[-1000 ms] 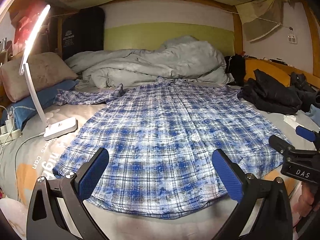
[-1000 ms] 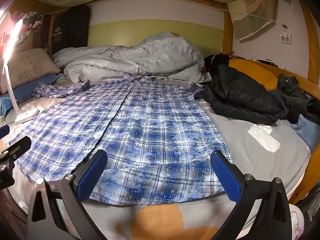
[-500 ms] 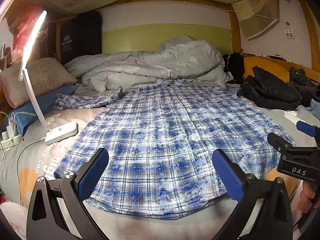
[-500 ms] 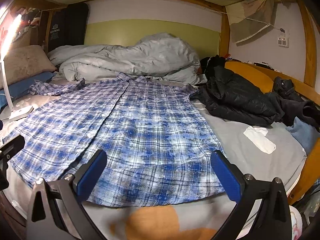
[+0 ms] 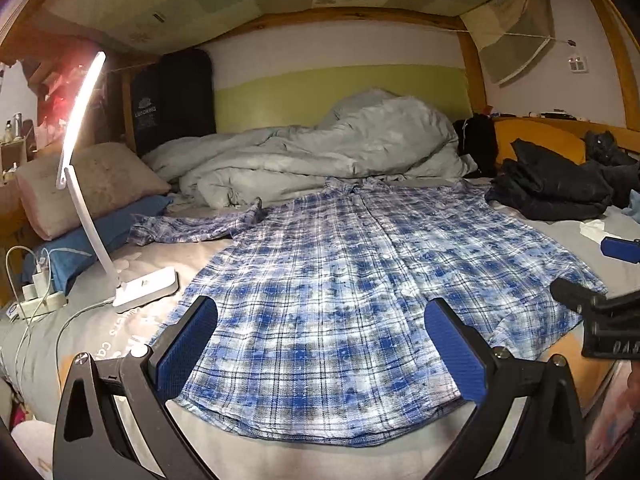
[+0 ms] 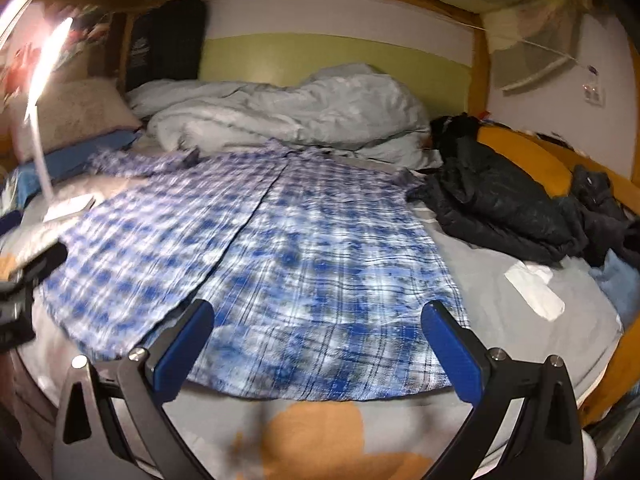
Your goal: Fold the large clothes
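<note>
A blue and white plaid shirt point(image 5: 340, 292) lies spread flat on the bed, hem toward me, collar at the far side, one sleeve stretched out to the left. The right wrist view shows the same shirt point(image 6: 280, 264), blurred by motion. My left gripper point(image 5: 320, 344) hovers open just above the hem with nothing between its blue pads. My right gripper point(image 6: 318, 348) is open too, over the hem's right part. Its dark body shows at the right edge of the left wrist view as the right gripper point(image 5: 612, 308).
A lit white desk lamp point(image 5: 120, 264) stands left of the shirt, with a power strip and cables point(image 5: 36, 296) beside it. A crumpled pale duvet point(image 5: 320, 156) lies behind the collar. Dark clothes point(image 6: 500, 200) and a white cloth point(image 6: 534, 284) sit on the right. Pillows point(image 5: 92, 184) lie far left.
Both grippers stay open. The right wrist view has swung and tilted, now blurred, with the shirt nearer its jaws. The left view has barely shifted.
</note>
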Motion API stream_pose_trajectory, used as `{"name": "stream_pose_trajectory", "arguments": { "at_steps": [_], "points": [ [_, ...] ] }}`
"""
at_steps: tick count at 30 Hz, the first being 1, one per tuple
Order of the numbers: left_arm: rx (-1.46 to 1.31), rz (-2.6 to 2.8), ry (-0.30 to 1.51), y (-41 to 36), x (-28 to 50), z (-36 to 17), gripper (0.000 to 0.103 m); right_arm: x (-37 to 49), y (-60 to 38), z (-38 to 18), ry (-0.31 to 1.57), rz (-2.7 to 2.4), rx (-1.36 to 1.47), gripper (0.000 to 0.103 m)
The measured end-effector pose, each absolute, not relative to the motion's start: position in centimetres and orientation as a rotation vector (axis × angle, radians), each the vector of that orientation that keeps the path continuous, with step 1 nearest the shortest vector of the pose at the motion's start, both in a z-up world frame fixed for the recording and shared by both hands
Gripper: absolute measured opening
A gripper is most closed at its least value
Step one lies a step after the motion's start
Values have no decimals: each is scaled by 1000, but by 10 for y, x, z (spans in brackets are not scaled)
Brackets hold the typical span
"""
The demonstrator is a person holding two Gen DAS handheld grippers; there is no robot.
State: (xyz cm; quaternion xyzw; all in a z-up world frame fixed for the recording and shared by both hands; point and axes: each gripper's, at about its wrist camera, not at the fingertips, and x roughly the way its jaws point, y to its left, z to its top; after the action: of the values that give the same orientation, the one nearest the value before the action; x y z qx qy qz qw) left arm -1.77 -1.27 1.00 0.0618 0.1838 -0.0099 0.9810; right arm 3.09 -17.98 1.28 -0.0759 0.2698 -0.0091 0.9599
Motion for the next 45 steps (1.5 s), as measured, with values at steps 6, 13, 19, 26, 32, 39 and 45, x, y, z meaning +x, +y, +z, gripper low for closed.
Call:
{"name": "stream_pose_trajectory", "arguments": {
  "at_steps": [6,13,19,26,32,39,45],
  "points": [
    [122,-14,405,-8,-11,10,103,30,-141,-19,648,123,-400,103],
    [201,-40,505,-12,2,-5,103,41,-124,-52,762,62,-489,103],
    [326,-163,668,-33,10,-39,103,61,-155,-57,809,-89,-450,103],
    [406,-203,791,-53,11,-62,103,74,-210,-46,799,-284,-317,103],
    [271,-110,903,-26,34,-77,103,66,-236,-28,734,-324,-185,102],
    [181,206,840,31,43,-66,101,69,-253,-32,774,-293,-121,79],
    [72,277,817,73,52,-57,60,63,-237,-34,807,-159,-195,62]
  ]
}}
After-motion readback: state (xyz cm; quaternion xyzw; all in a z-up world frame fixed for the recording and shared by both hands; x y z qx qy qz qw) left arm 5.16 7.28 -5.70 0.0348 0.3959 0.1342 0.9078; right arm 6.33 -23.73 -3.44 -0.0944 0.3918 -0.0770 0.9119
